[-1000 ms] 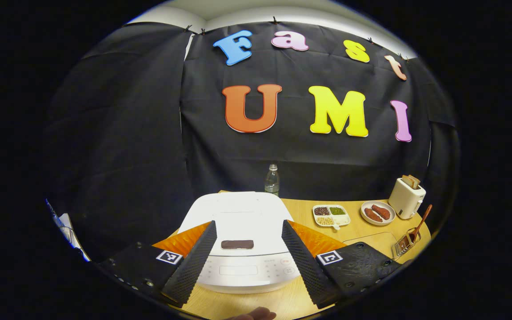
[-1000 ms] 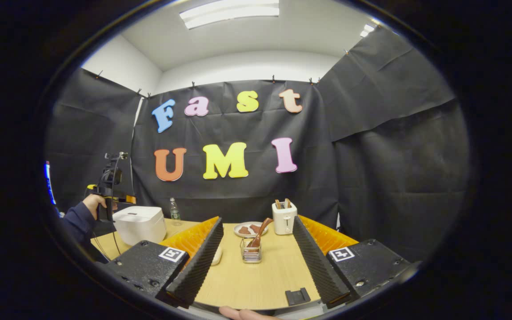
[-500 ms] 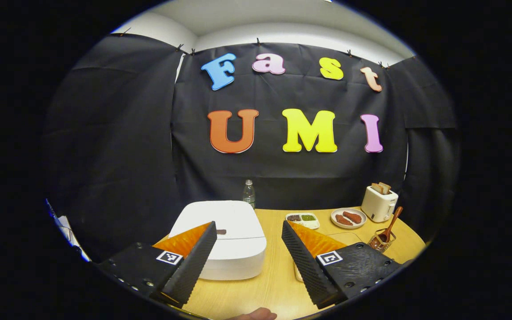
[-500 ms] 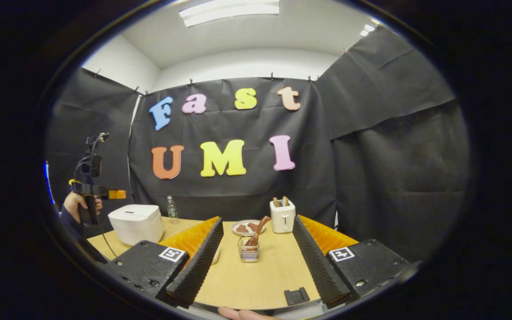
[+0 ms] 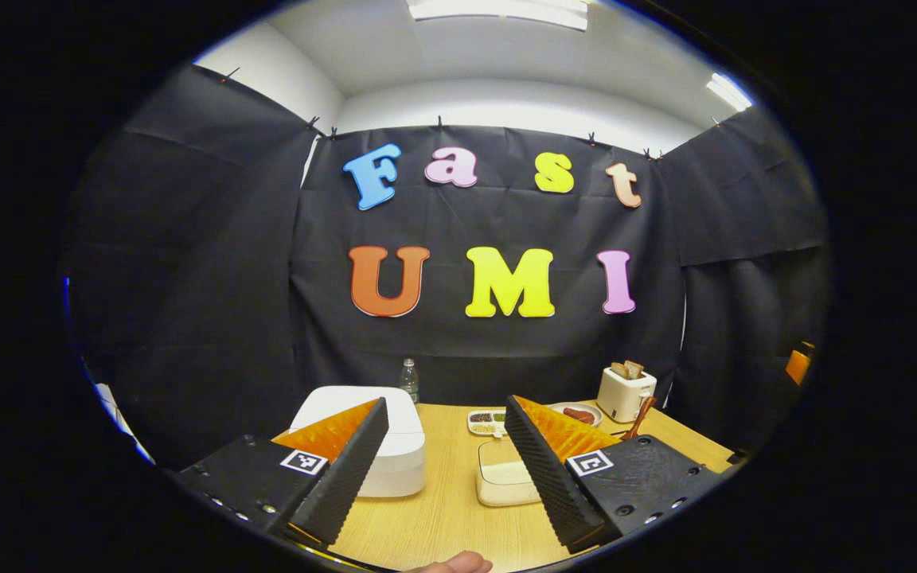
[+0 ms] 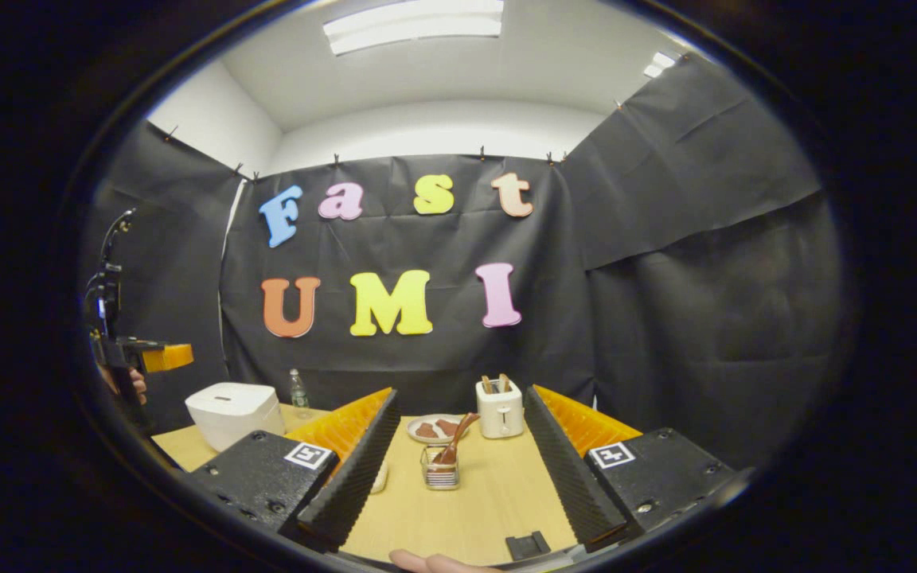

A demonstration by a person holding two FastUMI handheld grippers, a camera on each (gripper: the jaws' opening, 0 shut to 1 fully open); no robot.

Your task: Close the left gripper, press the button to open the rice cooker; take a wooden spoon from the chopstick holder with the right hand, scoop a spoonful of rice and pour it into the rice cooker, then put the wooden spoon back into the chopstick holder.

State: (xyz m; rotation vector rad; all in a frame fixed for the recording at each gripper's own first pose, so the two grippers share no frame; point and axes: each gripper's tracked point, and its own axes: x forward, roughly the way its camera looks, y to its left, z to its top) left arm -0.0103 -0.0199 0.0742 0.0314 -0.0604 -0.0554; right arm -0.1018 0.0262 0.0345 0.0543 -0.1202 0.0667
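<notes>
**Cooker lid down, left tool wide and set back from it**

The rice cooker (image 5: 379, 442) sits on the left part of the wooden counter (image 5: 446, 517), its lid down. In the left gripper view it lies ahead and to the left of the left tool (image 5: 446, 469), partly hidden behind that tool's left finger; the button on its top is not clear there. The left tool's fingers stand spread apart with nothing between them, so the clench the task asks for first is judged not yet done. Between those fingers lies a shallow container of rice (image 5: 502, 481), nearer than the cooker.

In the right gripper view the right tool (image 6: 458, 469) is likewise released and empty. Straight ahead between its fingers stands the wire chopstick holder (image 6: 440, 476), with the wooden spoon (image 6: 454, 446) in it, handle leaning up and to the right toward the toaster (image 6: 499, 408). The cooker is far off to that tool's left, so the left tool is the nearer one for the press, which would need it swung leftward and down onto the lid.
</notes>
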